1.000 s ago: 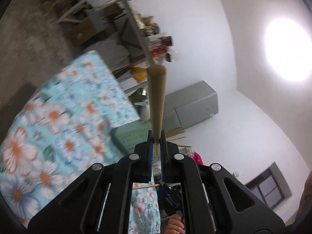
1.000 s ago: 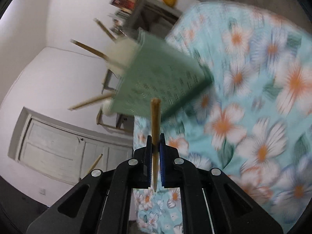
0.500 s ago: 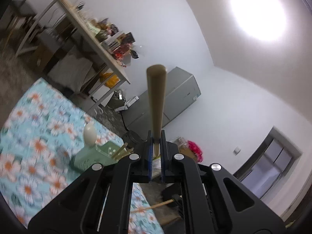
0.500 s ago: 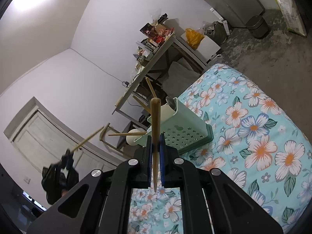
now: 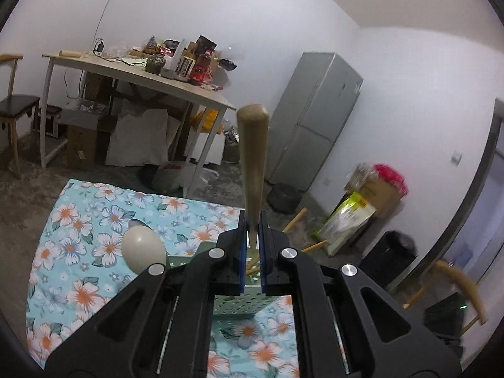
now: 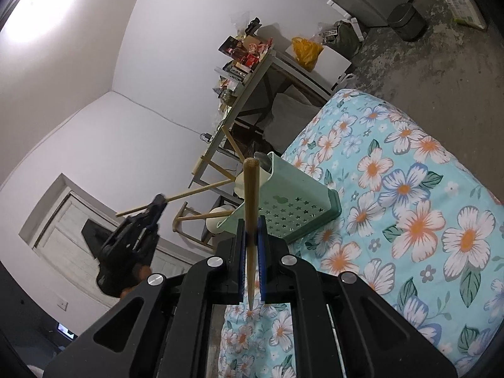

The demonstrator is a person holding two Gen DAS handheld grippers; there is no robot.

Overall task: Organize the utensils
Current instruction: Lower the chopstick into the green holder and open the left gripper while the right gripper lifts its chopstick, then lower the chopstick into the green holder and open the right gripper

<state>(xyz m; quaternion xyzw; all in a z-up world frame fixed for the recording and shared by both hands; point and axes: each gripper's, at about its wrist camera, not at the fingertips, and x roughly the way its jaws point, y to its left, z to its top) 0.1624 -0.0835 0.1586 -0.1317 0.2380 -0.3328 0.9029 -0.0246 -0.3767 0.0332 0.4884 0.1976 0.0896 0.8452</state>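
Note:
My left gripper is shut on a wooden utensil handle that points up and away from the camera. Just beneath it on the floral cloth stands the green perforated utensil holder, with a cream spoon bowl and wooden handles sticking out. My right gripper is shut on a thin wooden chopstick, a short way in front of the holder. In the right wrist view the left gripper hangs left of the holder, its stick aimed at the holder's top.
A cluttered table and a grey fridge stand beyond the cloth. A dark chair is at the far left, boxes and a black bin at the right. Bare concrete floor surrounds the cloth.
The left gripper rolled upright and rose, and the holder now sits right under it. The right gripper backed away from the holder early on, then barely moved.

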